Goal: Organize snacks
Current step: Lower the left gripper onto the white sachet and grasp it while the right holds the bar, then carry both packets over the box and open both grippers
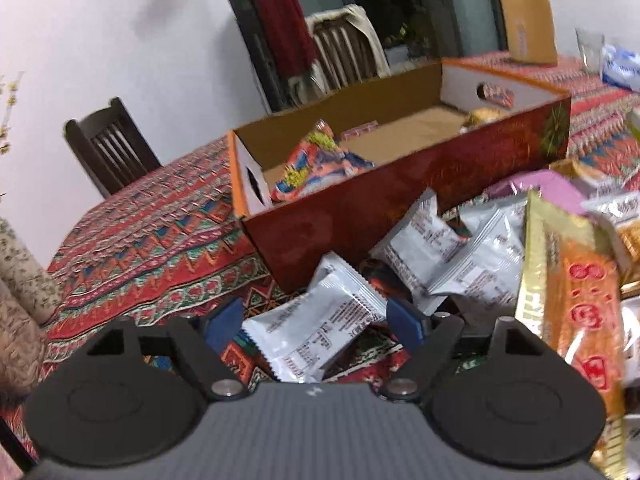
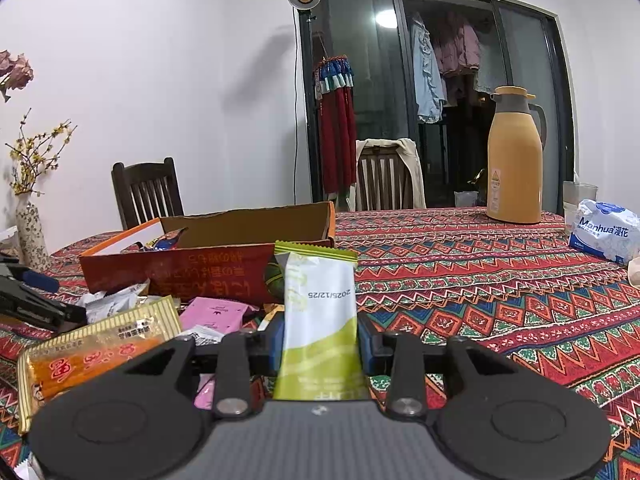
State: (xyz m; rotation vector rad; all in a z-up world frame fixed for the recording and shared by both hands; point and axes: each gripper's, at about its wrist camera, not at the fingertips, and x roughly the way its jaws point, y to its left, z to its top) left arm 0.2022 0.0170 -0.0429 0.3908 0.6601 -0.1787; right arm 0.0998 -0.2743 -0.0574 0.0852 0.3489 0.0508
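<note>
My right gripper [image 2: 320,340] is clamped on a green-and-white snack packet [image 2: 318,320]. The blue pads press both long edges of the packet, which stands upright between them with its crimped green top uppermost and a printed date across its white middle.

My left gripper [image 1: 316,320] stands wide. A silver-white snack packet [image 1: 316,328] lies between its blue fingers [image 1: 404,320]; the right-hand finger is at the packet's edge, the left-hand finger stands apart from it. I cannot tell whether the packet is touched on that one side. The frame is slightly blurred.

Around the left gripper, further silver-white packets [image 1: 452,252] lie heaped on the patterned tablecloth [image 1: 140,240]. A long gold-and-orange packet [image 1: 572,312] lies just to their right, and a pink packet [image 1: 540,184] lies behind them.

Beyond the heap stands the red cardboard box [image 1: 400,200], open at the top. It holds a multicoloured snack bag [image 1: 316,164] at its near-left end and a yellowish item [image 1: 486,114] at its far-right end; the cardboard floor between them is bare.

In the right wrist view the same box [image 2: 200,272] stands left of the held packet. Farther back on the table are an orange thermos jug [image 2: 514,160], a glass [image 2: 578,200] and a pack of tissues [image 2: 604,234]. Two wooden chairs [image 2: 146,192] stand against the table's far side.
</note>
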